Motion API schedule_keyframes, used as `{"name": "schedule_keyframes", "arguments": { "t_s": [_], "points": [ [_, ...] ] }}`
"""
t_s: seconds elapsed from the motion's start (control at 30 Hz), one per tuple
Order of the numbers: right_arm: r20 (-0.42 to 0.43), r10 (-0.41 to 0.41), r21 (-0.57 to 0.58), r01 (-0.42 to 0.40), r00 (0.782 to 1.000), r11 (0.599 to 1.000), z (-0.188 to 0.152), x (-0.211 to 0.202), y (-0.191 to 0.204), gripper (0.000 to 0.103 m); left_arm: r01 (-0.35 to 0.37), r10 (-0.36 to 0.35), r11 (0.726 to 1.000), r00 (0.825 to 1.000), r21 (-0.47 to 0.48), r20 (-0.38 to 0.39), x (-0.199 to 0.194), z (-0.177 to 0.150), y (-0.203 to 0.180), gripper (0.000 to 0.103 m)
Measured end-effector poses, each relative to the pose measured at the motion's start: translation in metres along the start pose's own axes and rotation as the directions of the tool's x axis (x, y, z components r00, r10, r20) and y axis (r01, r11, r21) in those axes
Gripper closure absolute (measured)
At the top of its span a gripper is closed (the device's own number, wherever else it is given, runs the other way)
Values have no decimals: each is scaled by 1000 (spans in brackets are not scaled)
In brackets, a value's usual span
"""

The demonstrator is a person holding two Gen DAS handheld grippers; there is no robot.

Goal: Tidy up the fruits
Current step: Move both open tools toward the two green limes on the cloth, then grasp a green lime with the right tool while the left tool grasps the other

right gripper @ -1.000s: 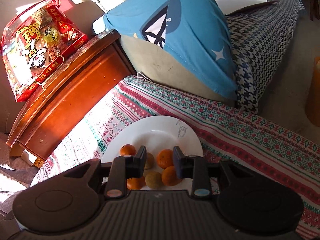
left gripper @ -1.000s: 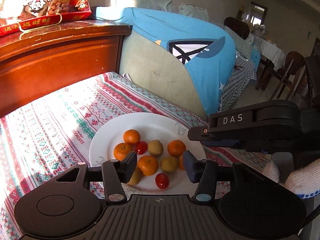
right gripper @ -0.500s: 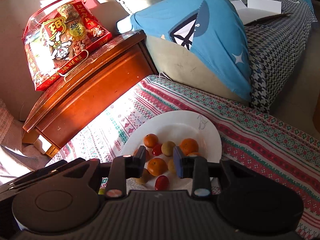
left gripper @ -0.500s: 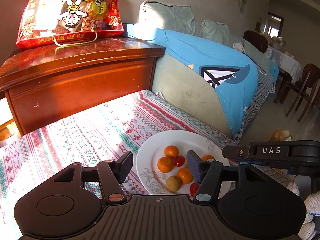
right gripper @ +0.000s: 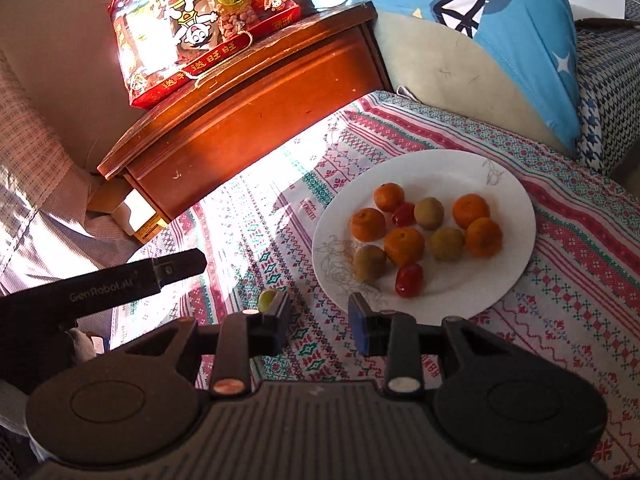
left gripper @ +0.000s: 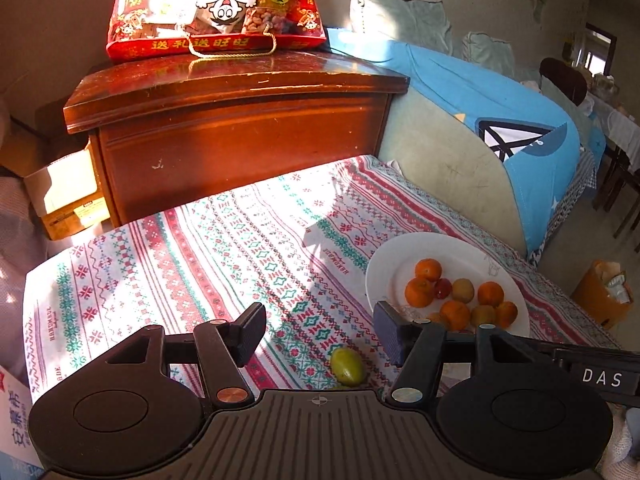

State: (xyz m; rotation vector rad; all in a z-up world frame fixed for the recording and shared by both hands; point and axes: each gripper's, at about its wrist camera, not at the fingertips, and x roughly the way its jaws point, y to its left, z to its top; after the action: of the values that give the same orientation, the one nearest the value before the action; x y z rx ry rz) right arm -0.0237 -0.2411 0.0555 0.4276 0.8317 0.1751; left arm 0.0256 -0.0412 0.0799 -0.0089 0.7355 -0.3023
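A white plate (right gripper: 512, 248) on the patterned tablecloth holds several oranges (right gripper: 404, 245), brownish-green fruits (right gripper: 429, 213) and two red ones (right gripper: 409, 279). The plate also shows in the left wrist view (left gripper: 384, 276). One green fruit (left gripper: 346, 366) lies loose on the cloth left of the plate, also seen in the right wrist view (right gripper: 267, 300). My left gripper (left gripper: 320, 334) is open and empty, just above that green fruit. My right gripper (right gripper: 319, 322) is open and empty, at the plate's near-left edge.
A dark wooden cabinet (left gripper: 240, 128) stands behind the table with a red snack bag (left gripper: 216, 8) on top. A sofa with a blue cushion (left gripper: 520, 136) is at the right. A cardboard box (left gripper: 64, 196) sits by the cabinet. An orange bin (left gripper: 600, 296) stands on the floor.
Both grippers have pulled back and swung left, away from over the plate. The left gripper has opened wider. The loose green fruit on the cloth has come into view.
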Motion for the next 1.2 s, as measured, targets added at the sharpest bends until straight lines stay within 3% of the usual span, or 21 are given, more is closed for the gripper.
{"name": "schedule_keyframes", "arguments": {
  "t_s": [0.23, 0.63, 0.9, 0.97, 1.2],
  "points": [
    [-54, 43, -43, -45, 998, 998, -16, 19, 19, 69, -58, 57, 998, 998, -23, -35, 7, -5, 17, 44],
    [-100, 40, -71, -47, 994, 996, -26, 50, 42, 64, -115, 112, 993, 991, -27, -77, 17, -11, 31, 44],
    [-110, -2, -105, -10, 994, 994, -29, 69, 53, 64, -123, 118, 991, 988, -47, -95, 23, -12, 35, 44],
    [-114, -19, -118, 6, 993, 993, -31, 73, 54, 71, -126, 121, 991, 988, -49, -98, 24, -12, 36, 44],
    [-120, -11, -136, -5, 993, 991, -35, 63, 47, 71, -113, 107, 992, 989, -53, -105, 27, -14, 35, 43]
  ]
}}
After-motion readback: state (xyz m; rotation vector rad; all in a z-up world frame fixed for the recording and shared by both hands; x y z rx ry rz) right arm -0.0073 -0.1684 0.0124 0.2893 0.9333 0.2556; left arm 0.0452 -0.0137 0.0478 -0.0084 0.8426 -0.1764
